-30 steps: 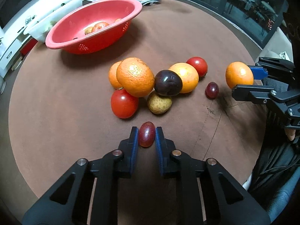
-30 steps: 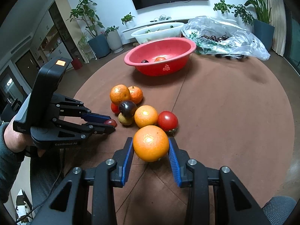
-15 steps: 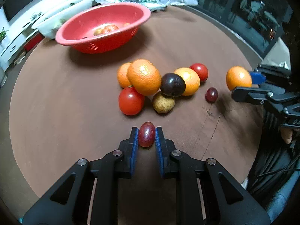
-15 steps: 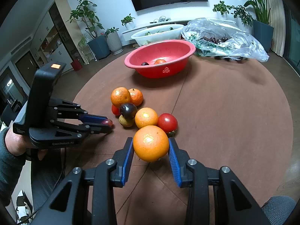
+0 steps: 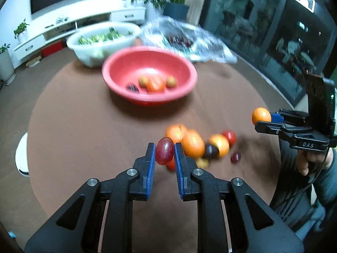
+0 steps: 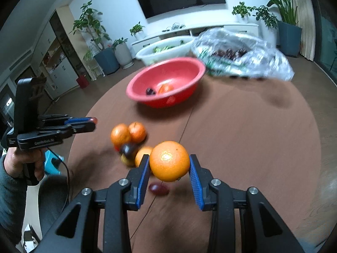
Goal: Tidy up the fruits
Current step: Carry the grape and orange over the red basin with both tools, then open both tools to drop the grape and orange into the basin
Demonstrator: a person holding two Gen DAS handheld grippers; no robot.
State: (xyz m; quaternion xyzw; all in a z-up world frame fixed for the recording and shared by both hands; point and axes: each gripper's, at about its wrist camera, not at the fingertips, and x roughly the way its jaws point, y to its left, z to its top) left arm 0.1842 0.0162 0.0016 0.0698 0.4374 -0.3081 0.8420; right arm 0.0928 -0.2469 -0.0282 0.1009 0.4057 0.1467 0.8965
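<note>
My left gripper [image 5: 165,150] is shut on a small dark red grape [image 5: 164,151], held up in the air above the brown round table [image 5: 84,130]. My right gripper [image 6: 169,162] is shut on an orange [image 6: 169,160], also lifted off the table. A red colander bowl [image 5: 118,71] with several small fruits in it stands at the far side. Between the bowl and me lies a blurred heap of oranges [image 5: 192,143], a red tomato [image 5: 229,137], a dark plum [image 5: 211,151] and a loose red grape [image 6: 158,189]. Each gripper shows in the other's view.
A white basin [image 5: 84,50] with greens and a clear plastic bag [image 5: 202,42] of dark fruit lie behind the red bowl. A person's hand and dark sleeve [image 6: 12,168] hold the left gripper at the table's near left edge. A white stool [image 5: 21,156] stands left of the table.
My left gripper rose off the table with the grape and tilted up, so the red bowl now sits mid-view. My right gripper lifted a little with the orange.
</note>
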